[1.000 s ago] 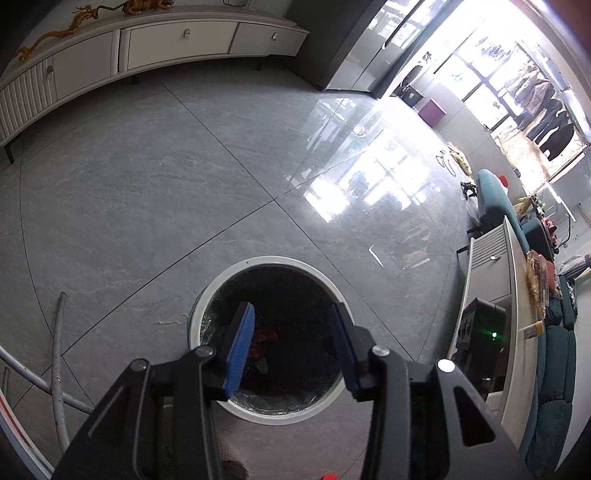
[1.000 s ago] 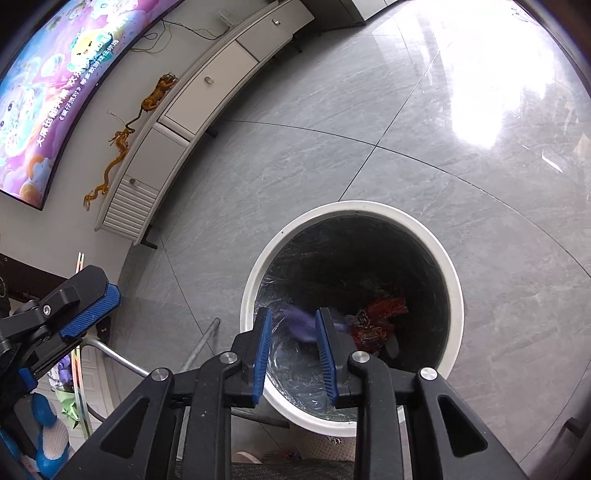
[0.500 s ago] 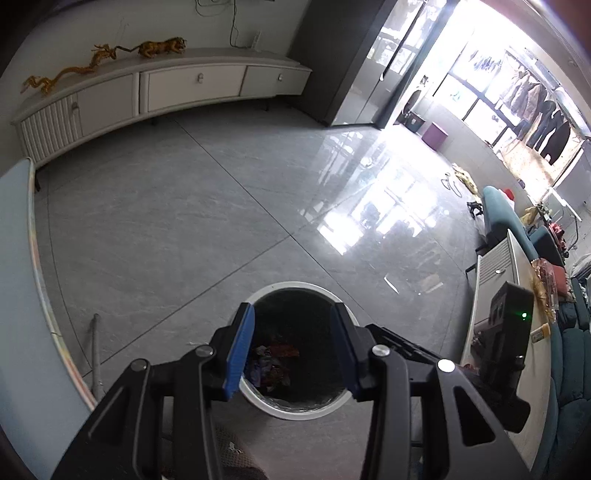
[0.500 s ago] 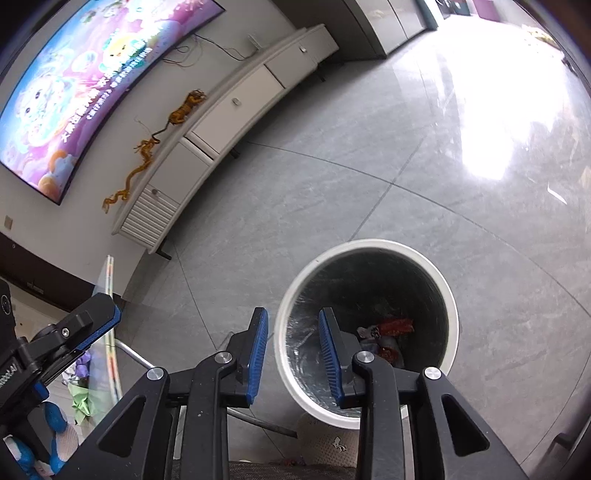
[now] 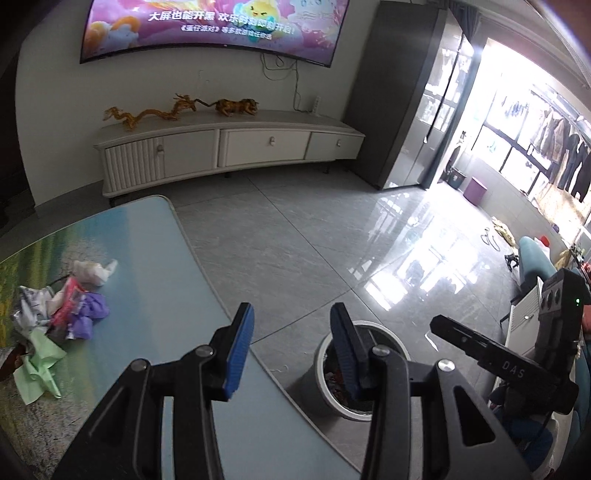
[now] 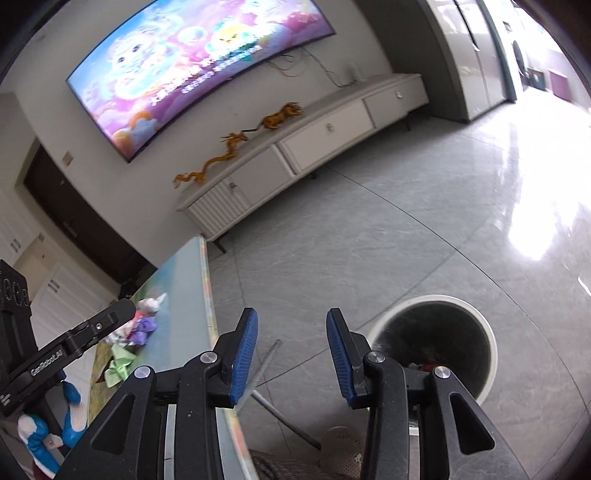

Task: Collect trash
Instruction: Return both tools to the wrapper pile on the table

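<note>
A white round trash bin (image 5: 321, 373) with a dark liner stands on the floor beside the table; it also shows in the right wrist view (image 6: 487, 343), with trash inside. A pile of crumpled trash (image 5: 62, 306), white, pink, purple and green, lies on the blue table (image 5: 155, 295); the pile also shows in the right wrist view (image 6: 136, 332). My left gripper (image 5: 290, 349) is open and empty above the table's edge. My right gripper (image 6: 290, 356) is open and empty, between table and bin. The right gripper's body shows in the left wrist view (image 5: 509, 365).
A long white TV cabinet (image 5: 229, 151) with golden dragon figures stands under a wall screen (image 5: 207, 22). A metal table leg (image 6: 269, 365) slants below the table edge. A grey tiled floor (image 5: 332, 240) spreads around the bin. A sofa and side unit stand at the right (image 5: 532, 266).
Both grippers have lifted up and away from the bin and tilted toward the room. The right gripper's jaws have opened wider. The table and its trash pile have come into view.
</note>
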A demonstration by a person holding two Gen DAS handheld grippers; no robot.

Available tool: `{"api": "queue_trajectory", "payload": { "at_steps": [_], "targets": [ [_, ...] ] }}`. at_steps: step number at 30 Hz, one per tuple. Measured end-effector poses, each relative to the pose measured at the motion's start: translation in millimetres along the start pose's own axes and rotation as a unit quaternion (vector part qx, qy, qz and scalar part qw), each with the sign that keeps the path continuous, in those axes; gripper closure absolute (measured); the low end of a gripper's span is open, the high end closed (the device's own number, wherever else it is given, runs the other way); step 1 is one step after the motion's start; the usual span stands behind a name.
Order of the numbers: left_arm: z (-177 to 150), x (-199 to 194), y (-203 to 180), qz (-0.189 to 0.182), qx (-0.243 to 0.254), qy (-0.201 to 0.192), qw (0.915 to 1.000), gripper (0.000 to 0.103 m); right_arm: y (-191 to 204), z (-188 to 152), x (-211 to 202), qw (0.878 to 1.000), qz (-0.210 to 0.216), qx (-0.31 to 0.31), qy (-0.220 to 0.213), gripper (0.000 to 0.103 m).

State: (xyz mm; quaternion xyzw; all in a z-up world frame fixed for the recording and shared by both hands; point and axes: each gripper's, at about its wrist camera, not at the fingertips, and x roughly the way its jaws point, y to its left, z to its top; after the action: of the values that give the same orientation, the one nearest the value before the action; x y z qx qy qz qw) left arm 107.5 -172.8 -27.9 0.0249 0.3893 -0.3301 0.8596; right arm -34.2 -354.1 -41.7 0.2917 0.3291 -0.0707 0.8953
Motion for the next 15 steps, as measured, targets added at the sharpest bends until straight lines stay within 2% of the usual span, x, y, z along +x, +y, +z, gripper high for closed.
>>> {"api": "queue_trajectory", "payload": {
  "at_steps": [7, 15],
  "targets": [
    [8.5, -65.1, 77.0, 0.056, -0.036, -0.042, 0.9969, 0.062, 68.1, 13.1, -7.2, 0.997, 0.042, -0.059, -0.008, 0.066],
    [26.8, -141.2, 148.3, 0.136, -0.047, -0.079, 0.9864, 0.062, 141.5, 25.3, -7.6, 0.99, 0.096, -0.107, -0.008, 0.066]
  ]
}}
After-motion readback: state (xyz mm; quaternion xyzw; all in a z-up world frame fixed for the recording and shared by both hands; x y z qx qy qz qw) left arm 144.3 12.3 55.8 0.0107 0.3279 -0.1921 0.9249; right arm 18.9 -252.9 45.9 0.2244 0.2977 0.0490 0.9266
